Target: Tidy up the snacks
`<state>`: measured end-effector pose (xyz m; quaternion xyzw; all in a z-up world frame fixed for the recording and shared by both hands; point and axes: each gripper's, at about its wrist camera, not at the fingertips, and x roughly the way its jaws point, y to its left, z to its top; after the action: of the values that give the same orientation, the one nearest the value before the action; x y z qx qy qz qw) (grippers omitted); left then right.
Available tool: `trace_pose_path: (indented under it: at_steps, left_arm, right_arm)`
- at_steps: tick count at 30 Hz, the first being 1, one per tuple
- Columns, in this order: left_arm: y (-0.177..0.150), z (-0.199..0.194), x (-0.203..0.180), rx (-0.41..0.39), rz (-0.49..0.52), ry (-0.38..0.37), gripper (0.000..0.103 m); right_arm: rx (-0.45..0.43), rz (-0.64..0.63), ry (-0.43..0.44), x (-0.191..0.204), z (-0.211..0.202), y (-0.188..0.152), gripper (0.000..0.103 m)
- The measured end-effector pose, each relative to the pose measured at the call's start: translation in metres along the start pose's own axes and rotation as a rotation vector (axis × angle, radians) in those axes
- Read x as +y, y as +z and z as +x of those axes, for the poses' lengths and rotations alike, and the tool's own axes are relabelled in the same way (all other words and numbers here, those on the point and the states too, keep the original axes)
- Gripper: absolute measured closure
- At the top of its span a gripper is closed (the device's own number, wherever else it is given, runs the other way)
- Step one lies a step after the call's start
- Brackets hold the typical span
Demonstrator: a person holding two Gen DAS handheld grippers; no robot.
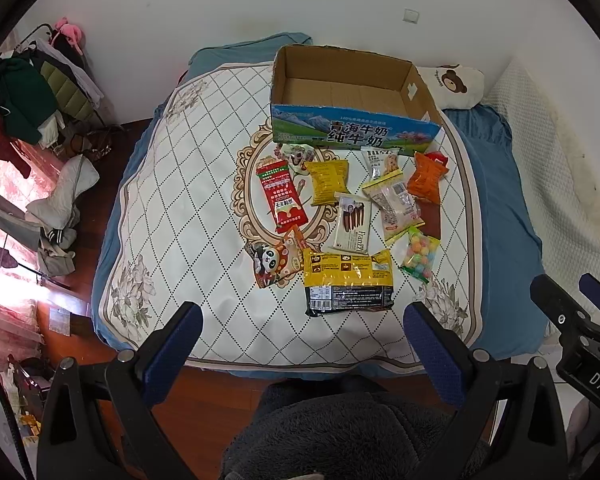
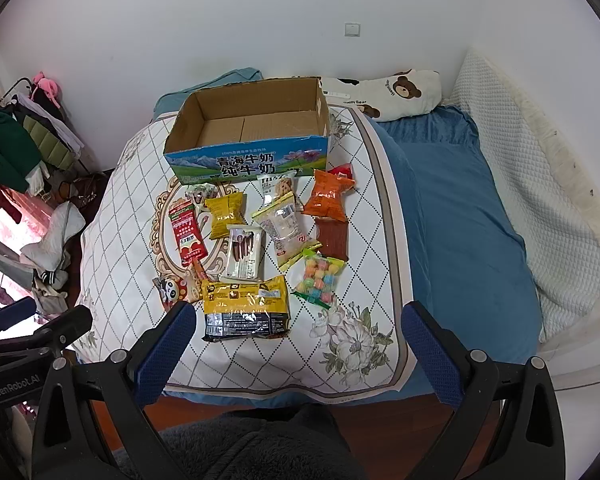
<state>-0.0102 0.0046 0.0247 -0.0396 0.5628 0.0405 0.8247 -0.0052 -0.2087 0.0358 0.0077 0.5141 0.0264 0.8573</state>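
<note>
An open cardboard milk box [image 1: 352,92] [image 2: 252,128] stands empty at the far side of a patterned cloth on the bed. Several snack packs lie in front of it: a red pack [image 1: 282,196] [image 2: 186,232], a small yellow pack [image 1: 326,182] [image 2: 225,216], an orange pack [image 1: 426,178] [image 2: 328,194], a chocolate-stick pack [image 1: 352,224] [image 2: 244,254], a candy bag [image 1: 418,256] [image 2: 319,276], a large yellow-black pack [image 1: 348,282] [image 2: 246,306]. My left gripper [image 1: 300,324] and right gripper [image 2: 298,322] are open and empty, held near the bed's front edge.
The patterned cloth [image 1: 188,184] [image 2: 360,340] covers a blue bed [image 2: 460,220]. A bear pillow [image 2: 396,92] lies behind the box. A clothes rack [image 1: 40,96] and piled clothes stand on the wooden floor at left. A white wall runs behind the bed.
</note>
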Motion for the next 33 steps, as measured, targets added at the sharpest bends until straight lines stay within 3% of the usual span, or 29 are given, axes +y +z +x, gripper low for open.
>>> trace_pose_path:
  at_steps: [11,17,22,27,33]
  left_arm:
    - [0.002,0.014,0.005,0.015,-0.014,0.006,0.000]
    - [0.005,0.079,0.014,0.120,-0.068,0.013,0.000]
    - [-0.001,0.149,0.012,0.208,-0.028,0.064,0.000]
    - [-0.012,0.207,0.021,0.238,0.085,0.213,0.000]
    - [-0.035,0.255,0.050,0.325,0.092,0.299,0.000]
  right_arm:
    - [0.016,0.013,0.008,0.000,0.015,0.008,0.000]
    - [0.095,0.052,0.050,-0.001,0.066,0.006,0.000]
    - [0.189,0.060,0.101,-0.005,0.141,-0.005,0.000]
    - [0.287,-0.208,0.150,0.030,0.217,-0.017,0.000]
    - [0.336,-0.767,0.150,0.114,0.282,-0.044,0.000]
